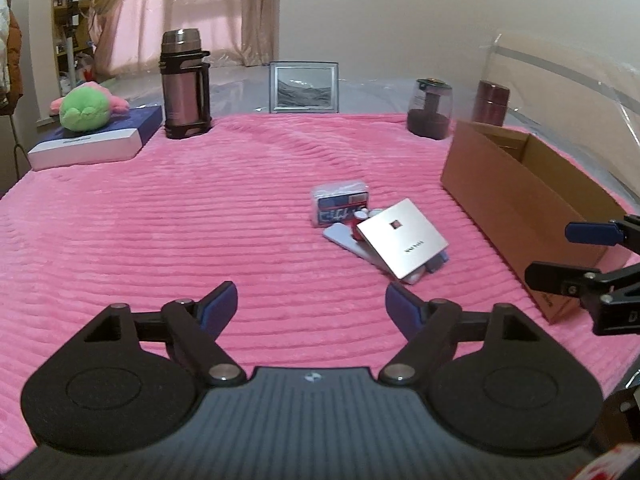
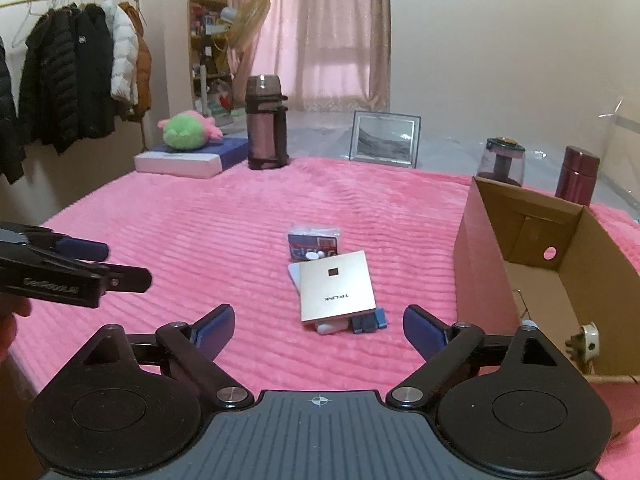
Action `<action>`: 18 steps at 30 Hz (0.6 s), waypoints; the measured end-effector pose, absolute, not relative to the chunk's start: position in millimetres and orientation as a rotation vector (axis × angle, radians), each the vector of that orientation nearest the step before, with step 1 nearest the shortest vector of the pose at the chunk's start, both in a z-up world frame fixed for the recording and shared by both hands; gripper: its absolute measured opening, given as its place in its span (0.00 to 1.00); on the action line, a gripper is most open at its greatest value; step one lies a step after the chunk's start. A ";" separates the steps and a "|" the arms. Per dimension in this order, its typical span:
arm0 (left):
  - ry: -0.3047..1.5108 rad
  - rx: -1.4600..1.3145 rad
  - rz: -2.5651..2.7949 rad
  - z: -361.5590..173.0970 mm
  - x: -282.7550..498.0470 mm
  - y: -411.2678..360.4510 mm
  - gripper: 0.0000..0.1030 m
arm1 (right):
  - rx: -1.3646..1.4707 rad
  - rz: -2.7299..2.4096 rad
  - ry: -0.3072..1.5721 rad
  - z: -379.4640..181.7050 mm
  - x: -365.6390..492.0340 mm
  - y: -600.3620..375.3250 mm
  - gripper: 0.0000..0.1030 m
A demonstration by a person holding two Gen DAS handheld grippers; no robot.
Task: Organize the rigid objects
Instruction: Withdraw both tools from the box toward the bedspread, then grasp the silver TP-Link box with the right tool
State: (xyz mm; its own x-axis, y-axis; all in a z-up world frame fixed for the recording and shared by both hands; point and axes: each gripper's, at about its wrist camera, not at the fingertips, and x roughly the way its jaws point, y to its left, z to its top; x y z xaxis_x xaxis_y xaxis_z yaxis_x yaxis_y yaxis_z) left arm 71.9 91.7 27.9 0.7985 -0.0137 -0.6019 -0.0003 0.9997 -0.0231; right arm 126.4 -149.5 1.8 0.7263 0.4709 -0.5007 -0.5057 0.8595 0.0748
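Pink ribbed plush bedspread [image 2: 200, 216] fills most of both views, covering the bed under my two grippers. At its right edge sits an open brown cardboard box [image 2: 480, 248], with a small white plug-like thing [image 2: 585, 341] lying inside near its front wall. Along the far edge stand a tall steel thermos flask with black handle [image 1: 185, 84], a framed grey landscape picture [image 1: 304, 87], a dark glass jar [image 1: 429, 108] and a maroon metal tumbler [image 1: 490, 102]; a green and pink plush toy [image 1: 86, 106] rests on a flat blue and white box [image 1: 96, 138].

Near the middle of the bedspread, just left of the cardboard box, the rigid things lie in a loose pile: a square silver device [image 2: 337, 286] on top, a pale flat slab [image 1: 340, 238] under it, and a clear-wrapped blue packet [image 1: 340, 202] touching its far side.

My left gripper [image 1: 311, 306] hovers over bare bedspread, fingers spread apart and holding nothing. My right gripper [image 2: 319, 326] hangs just short of the pile, fingers likewise apart and empty.
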 end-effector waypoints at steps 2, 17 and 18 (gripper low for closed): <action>0.650 -0.024 0.005 24.3 77.8 94.2 0.82 | -0.074 0.538 0.543 -2.6 136.2 -143.9 0.88; 0.692 -0.042 0.021 -12.2 131.7 110.8 0.85 | -0.130 0.504 0.614 -50.8 216.8 -105.9 0.89; 0.694 -0.045 0.021 -14.8 135.7 112.0 0.85 | -0.143 0.506 0.615 -54.2 221.4 -102.1 0.90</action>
State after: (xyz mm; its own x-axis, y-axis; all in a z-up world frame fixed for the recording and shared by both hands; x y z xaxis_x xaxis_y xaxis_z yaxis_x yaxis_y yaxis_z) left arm 135.7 112.0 -14.8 0.7684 0.0039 -0.6399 -0.0342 0.9988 -0.0350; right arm 221.4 -102.1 -54.2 0.6995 0.4110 -0.5846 -0.4945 0.8690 0.0193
